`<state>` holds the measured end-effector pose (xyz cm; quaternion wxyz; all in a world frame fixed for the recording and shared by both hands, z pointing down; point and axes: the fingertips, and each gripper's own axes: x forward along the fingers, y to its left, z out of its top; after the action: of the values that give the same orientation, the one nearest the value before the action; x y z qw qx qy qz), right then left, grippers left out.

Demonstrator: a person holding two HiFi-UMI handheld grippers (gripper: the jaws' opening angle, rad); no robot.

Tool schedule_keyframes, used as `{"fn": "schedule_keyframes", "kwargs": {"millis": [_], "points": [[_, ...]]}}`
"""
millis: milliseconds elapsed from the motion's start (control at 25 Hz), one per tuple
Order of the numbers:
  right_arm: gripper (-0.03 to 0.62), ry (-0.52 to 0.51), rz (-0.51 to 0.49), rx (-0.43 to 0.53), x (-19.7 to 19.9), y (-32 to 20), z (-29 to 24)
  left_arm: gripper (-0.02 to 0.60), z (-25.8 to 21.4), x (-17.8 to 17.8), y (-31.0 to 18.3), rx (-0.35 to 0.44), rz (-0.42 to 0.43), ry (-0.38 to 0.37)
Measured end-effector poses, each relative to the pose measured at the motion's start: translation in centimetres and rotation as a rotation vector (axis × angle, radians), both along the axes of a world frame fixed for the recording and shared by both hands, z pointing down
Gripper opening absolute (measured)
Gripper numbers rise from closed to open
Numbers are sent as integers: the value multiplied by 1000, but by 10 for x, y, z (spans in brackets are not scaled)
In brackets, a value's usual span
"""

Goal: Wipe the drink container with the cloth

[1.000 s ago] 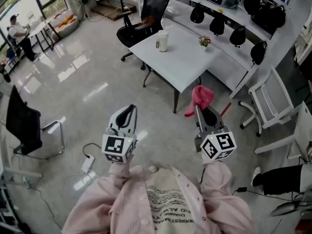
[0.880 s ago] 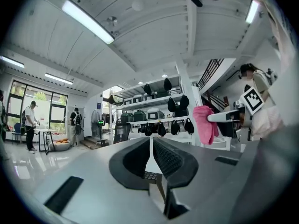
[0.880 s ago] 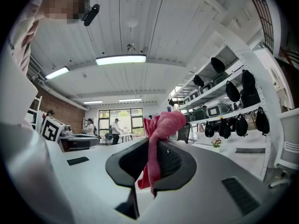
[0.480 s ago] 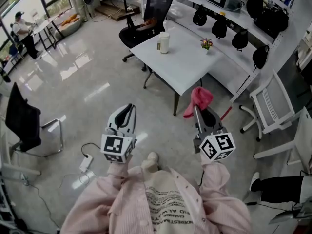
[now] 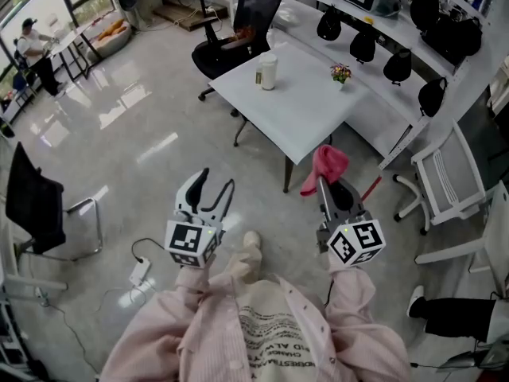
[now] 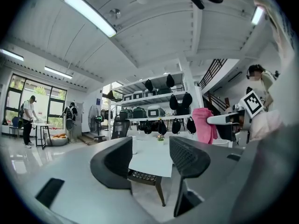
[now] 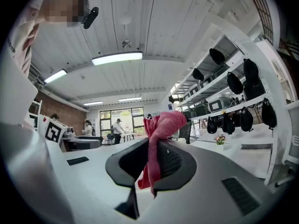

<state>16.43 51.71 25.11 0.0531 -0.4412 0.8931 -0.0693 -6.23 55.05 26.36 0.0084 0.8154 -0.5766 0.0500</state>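
The left gripper (image 5: 216, 180) points level above the floor (image 5: 143, 150). Its fingers (image 6: 114, 164) stand well apart, having just been opening, with nothing between them; the gap frames only the distant counter (image 5: 306, 114). Behind these fingers sits the marker cube (image 5: 191, 243), which carries black-and-white square patterns and no words. Nearer the person, the cream top (image 5: 270, 337) bears lines of dark print that appear upside down in the head view and are too small to read with certainty. The drink container (image 5: 266, 70), a white cup, stands upright near the counter's far left corner, well beyond both pairs of fingers. It is ahead and a little right of the left ones, and ahead and left of the right ones. A dark mark on its side is too small to read. A small pot of flowers (image 5: 340, 73) stands to its right, apart from it. The right gripper (image 5: 324, 185) has its fingers closed on the pink cloth (image 5: 328, 163), pinched across its middle. A bunched end rises above the fingertips and a tail hangs below them. The cloth is well apart from the container and touches only the fingers
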Motion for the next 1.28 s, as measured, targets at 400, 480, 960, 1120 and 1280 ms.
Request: {"fn": "schedule_keyframes", "kwargs": {"millis": [400, 480, 960, 1120, 1280], "points": [[32, -13, 28, -56, -15, -108, 22, 296, 20, -19, -109, -48, 33, 19], [32, -13, 31, -67, -22, -131, 24, 299, 23, -26, -132, -52, 38, 21], [34, -29, 47, -115, -62, -246, 37, 305, 31, -61, -248, -64, 81, 39], [34, -27, 53, -131, -68, -266, 46, 305, 38, -64, -274, -76, 100, 37], [34, -23, 63, -152, -71, -289, 53, 305, 45, -66, -294, -93, 115, 37]]}}
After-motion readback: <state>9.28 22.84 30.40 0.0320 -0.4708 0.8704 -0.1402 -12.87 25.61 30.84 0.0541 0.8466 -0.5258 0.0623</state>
